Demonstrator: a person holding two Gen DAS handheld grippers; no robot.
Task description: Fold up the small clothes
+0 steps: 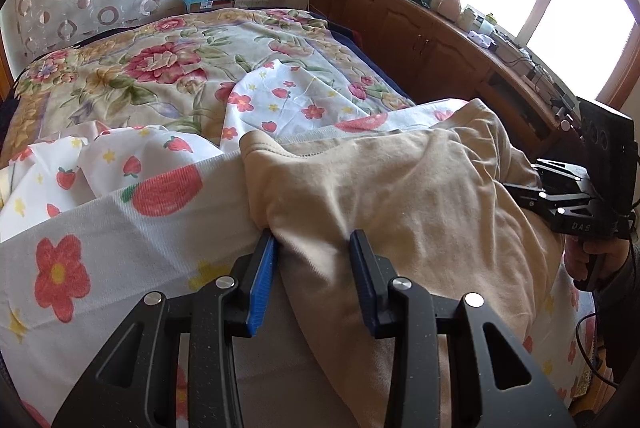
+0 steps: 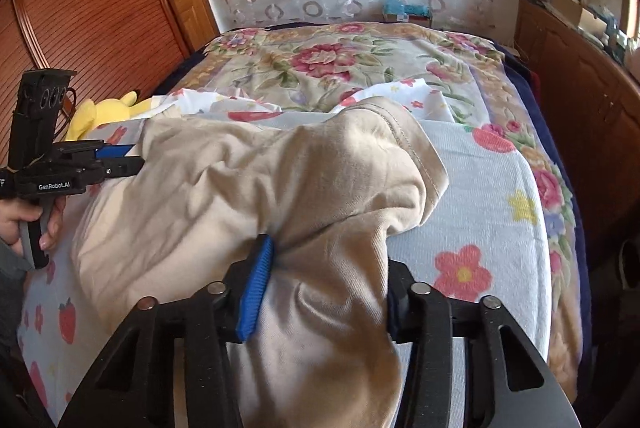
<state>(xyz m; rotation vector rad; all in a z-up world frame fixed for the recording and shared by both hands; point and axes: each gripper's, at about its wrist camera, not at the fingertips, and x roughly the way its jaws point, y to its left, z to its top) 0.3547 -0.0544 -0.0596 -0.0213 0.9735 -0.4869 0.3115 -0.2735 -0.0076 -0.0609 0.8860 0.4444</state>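
Both grippers hold bunched beige cloth [image 1: 400,184]: the left gripper [image 1: 314,268] pinches one thick fold, the right gripper [image 2: 324,280] another. The cloth lies crumpled on the bed [image 2: 500,188]. If one bundle slips out, the fold will probably go crooked.

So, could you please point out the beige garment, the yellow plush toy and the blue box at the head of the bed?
beige garment [image 2: 248,188]: right wrist view, crumpled middle.
yellow plush toy [image 2: 102,114]: right wrist view, body.
blue box [image 2: 404,11]: right wrist view, front.
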